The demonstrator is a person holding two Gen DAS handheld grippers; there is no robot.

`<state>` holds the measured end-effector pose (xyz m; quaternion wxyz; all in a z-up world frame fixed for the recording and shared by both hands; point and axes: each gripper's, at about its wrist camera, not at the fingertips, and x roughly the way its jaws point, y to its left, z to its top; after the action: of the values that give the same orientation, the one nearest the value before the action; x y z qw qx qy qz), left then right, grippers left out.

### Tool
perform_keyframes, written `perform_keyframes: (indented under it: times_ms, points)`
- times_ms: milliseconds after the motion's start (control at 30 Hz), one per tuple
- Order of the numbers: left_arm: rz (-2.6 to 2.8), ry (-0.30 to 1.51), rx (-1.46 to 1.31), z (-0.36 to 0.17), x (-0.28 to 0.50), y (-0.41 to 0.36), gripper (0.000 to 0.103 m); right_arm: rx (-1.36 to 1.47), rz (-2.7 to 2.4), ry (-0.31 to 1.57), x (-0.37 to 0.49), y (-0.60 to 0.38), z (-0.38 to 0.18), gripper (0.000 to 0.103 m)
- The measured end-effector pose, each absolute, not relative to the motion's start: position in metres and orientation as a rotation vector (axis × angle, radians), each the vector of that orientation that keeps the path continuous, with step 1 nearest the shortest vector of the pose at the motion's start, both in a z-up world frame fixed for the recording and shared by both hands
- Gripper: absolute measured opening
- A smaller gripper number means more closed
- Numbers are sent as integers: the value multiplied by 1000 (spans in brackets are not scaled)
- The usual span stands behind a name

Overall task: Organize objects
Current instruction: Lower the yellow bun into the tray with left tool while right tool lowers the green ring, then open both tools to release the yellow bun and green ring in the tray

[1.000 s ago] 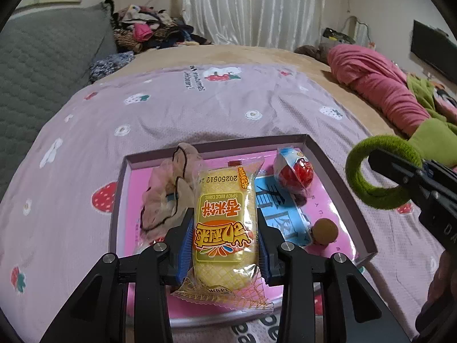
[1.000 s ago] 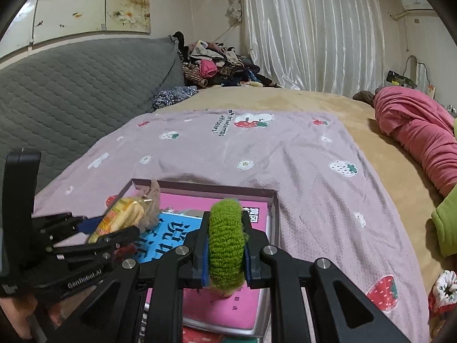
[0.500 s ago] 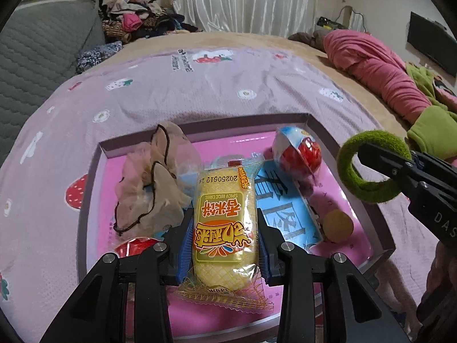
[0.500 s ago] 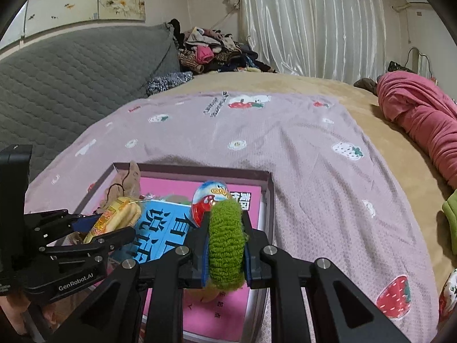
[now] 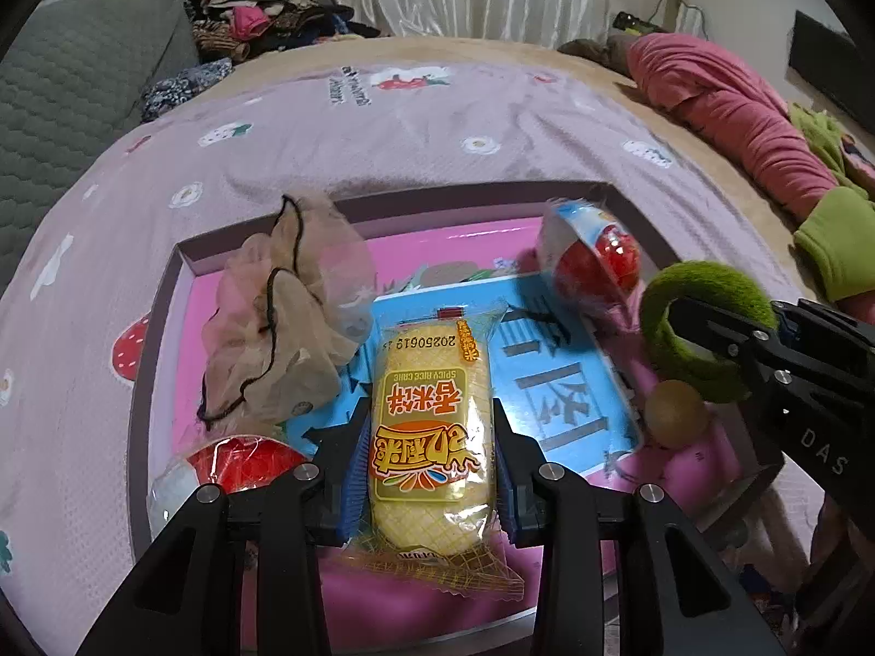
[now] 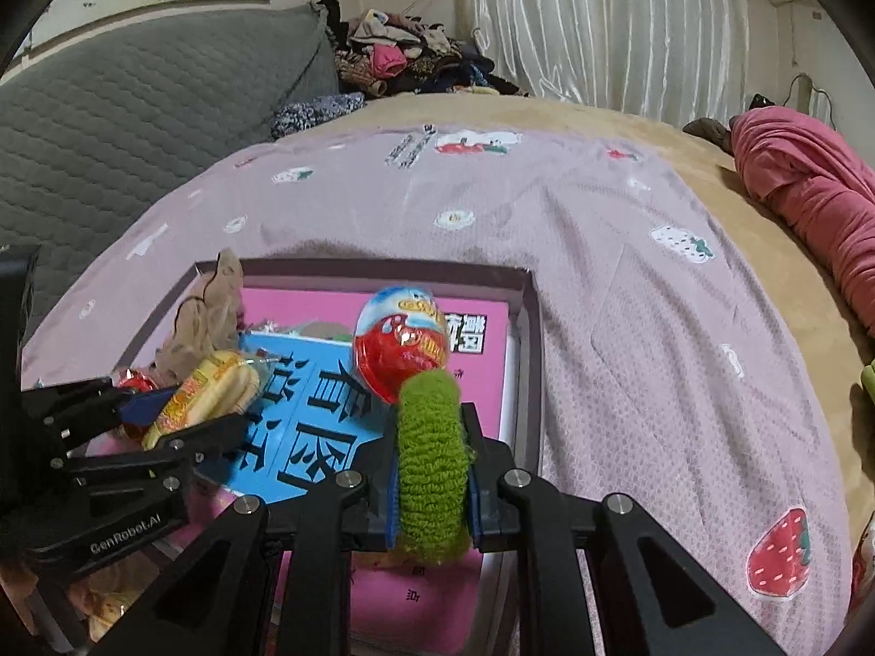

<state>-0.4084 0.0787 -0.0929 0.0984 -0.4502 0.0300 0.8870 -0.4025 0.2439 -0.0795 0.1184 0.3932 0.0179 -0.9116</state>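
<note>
Claws: you hold two. Your left claw (image 5: 432,484) grips one rice cake packet (image 5: 429,426) above the tray (image 5: 164,295). Your right claw (image 6: 432,497) is clamped on one green scrunchie (image 6: 432,464) over the tray's right side. Tray contents on the bed (image 6: 629,328): two red eggs (image 5: 593,257) (image 5: 240,464), one beige scrunchie (image 5: 284,328), one blue card (image 5: 563,382), one brown ball (image 5: 675,413).

We note a bed (image 6: 629,284) under a lilac strawberry-print blanket (image 5: 415,131) — grey quilted headboard (image 6: 136,109) behind, white curtains (image 6: 601,27), clothes pile (image 6: 404,63) heaped nearby.
</note>
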Motion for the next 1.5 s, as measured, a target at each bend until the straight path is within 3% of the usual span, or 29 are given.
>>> perform_keyframes:
  times_ms: [200,233,300,433,500,567,633,833,1500]
  points:
    - [2617,84,-1340,-94,-409,79,42,1170,-2675,68,-405,244,-84,18]
    - [2620,84,-1341,-94,-410,79,44,1172,-2678,66,-406,244,-84,18]
    - [2618,77,-1349,-95,-411,77,60,1179,-2681,71,-406,244,-85,18]
    - [2624,76,-1347,-94,-410,77,63,1179,-2679,82,-406,242,-85,18]
    - [2625,80,-1347,-94,-410,76,67,1184,-2678,98,-405,241,-85,22]
    - [2631,84,-1341,-92,-409,76,70,1189,-2686,106,-405,241,-85,35]
    - [2634,88,-1336,-91,-408,77,72,1189,-2692,121,-404,239,-85,42]
    - [2637,102,-1327,-89,-407,77,74,1191,-2692,141,-402,237,-84,55]
    - [2696,72,-1294,-70,-396,64,82,1145,-2680,165,-392,223,-71,73]
